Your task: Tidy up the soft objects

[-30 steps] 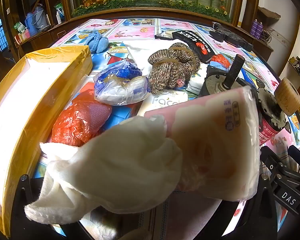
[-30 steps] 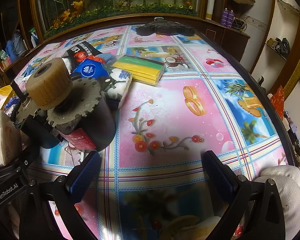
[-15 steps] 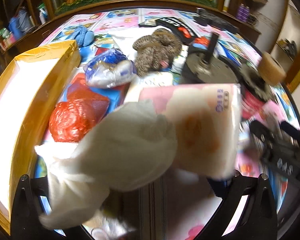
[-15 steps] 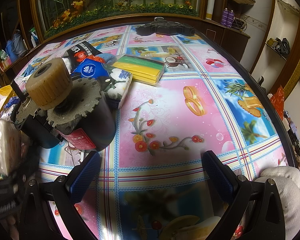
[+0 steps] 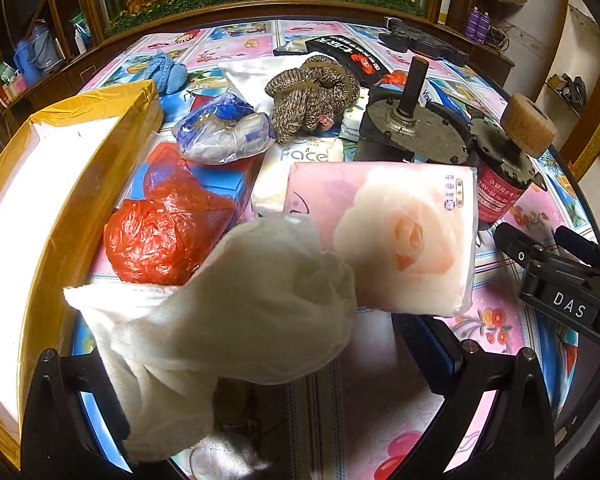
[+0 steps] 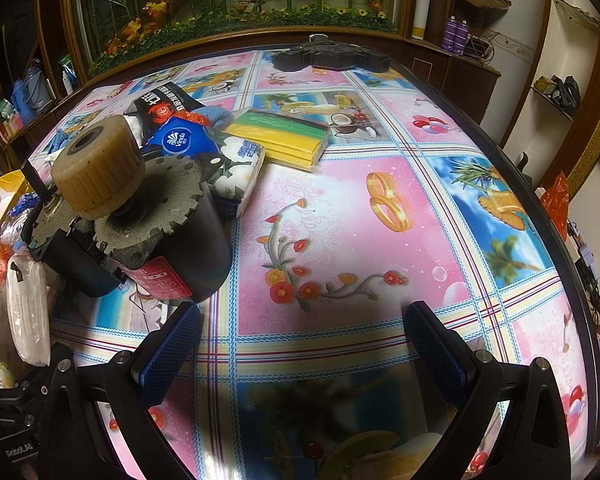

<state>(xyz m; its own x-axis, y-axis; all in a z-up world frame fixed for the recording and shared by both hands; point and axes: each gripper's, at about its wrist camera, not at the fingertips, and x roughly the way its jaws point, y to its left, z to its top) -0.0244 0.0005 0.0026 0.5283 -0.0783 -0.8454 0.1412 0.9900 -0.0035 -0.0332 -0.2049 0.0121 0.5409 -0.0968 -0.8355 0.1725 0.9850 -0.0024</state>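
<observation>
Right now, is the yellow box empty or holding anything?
Looks empty: the box interior shows only bare white; its near end is cut off.

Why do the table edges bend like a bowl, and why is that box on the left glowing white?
Both views: fisheye lenses curve the table edge. Left wrist view: the yellow box interior is overexposed to blank white; the near white cloth is slightly soft. Right wrist view: sharp, with dark corners.

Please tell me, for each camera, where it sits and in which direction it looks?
Left wrist: on the left gripper, facing the yellow box; it holds a white cloth and pink tissue pack; right gripper shows.
Right wrist: on the open right gripper, facing the tablecloth.
Shared: the motor.
</observation>
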